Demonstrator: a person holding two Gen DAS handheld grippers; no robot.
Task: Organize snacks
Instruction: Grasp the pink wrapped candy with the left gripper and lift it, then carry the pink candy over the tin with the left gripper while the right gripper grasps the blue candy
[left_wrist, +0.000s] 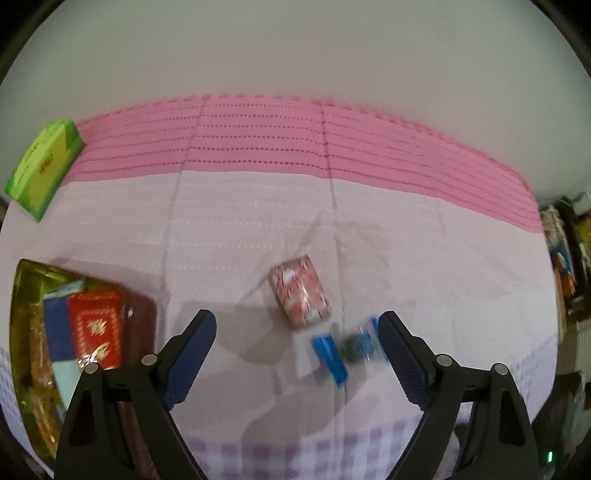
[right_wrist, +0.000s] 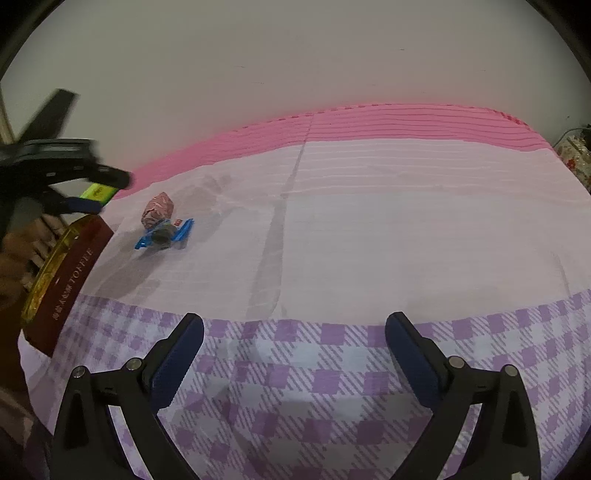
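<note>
A red-and-white wrapped snack (left_wrist: 299, 291) lies on the pale pink cloth just beyond the tips of my left gripper (left_wrist: 296, 319), which is open and holds nothing. A blue-wrapped candy (left_wrist: 343, 350) lies next to it, close to the left gripper's right finger (left_wrist: 399, 347). The right wrist view shows the same wrapped snack (right_wrist: 159, 210) and blue candy (right_wrist: 166, 236) at far left, with the left gripper (right_wrist: 108, 192) blurred above them. My right gripper (right_wrist: 293, 321) stands open and empty over the purple checked part of the cloth, far from both snacks.
A dark red toffee box (right_wrist: 70, 273) with a gold inner tray (left_wrist: 26, 295) holds several packets at the table's left edge. A green box (left_wrist: 44, 166) lies at the back left. A pink strip (left_wrist: 332, 147) borders the cloth by the white wall.
</note>
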